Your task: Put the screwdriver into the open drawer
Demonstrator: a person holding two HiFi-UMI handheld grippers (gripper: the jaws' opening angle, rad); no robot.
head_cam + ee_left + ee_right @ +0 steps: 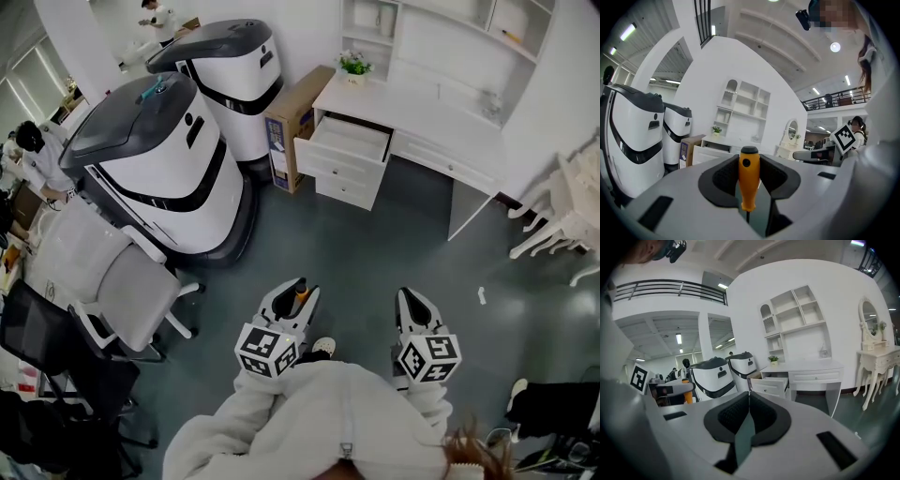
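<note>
An orange-handled screwdriver (pixel 748 176) stands upright between the pads of my left gripper (pixel 749 160), which is shut on it. From the head view the left gripper (pixel 297 289) is low over the grey floor with the orange screwdriver (pixel 302 295) showing at its tip. My right gripper (pixel 411 298) hangs beside it, apart from it. Its jaws are shut with nothing between them, and the right gripper (pixel 749 397) points toward the desk. The open drawer (pixel 349 141) juts from the left end of the white desk (pixel 422 117), well ahead of both grippers. This open drawer (pixel 771 383) also shows in the right gripper view.
Two big white-and-grey machines (pixel 164 164) (pixel 230 66) stand left of the desk, with a cardboard box (pixel 295 124) leaning beside the drawer. A grey office chair (pixel 112 281) is at the left. White chairs (pixel 562 211) stand at the right. A small plant (pixel 354 66) sits on the desk.
</note>
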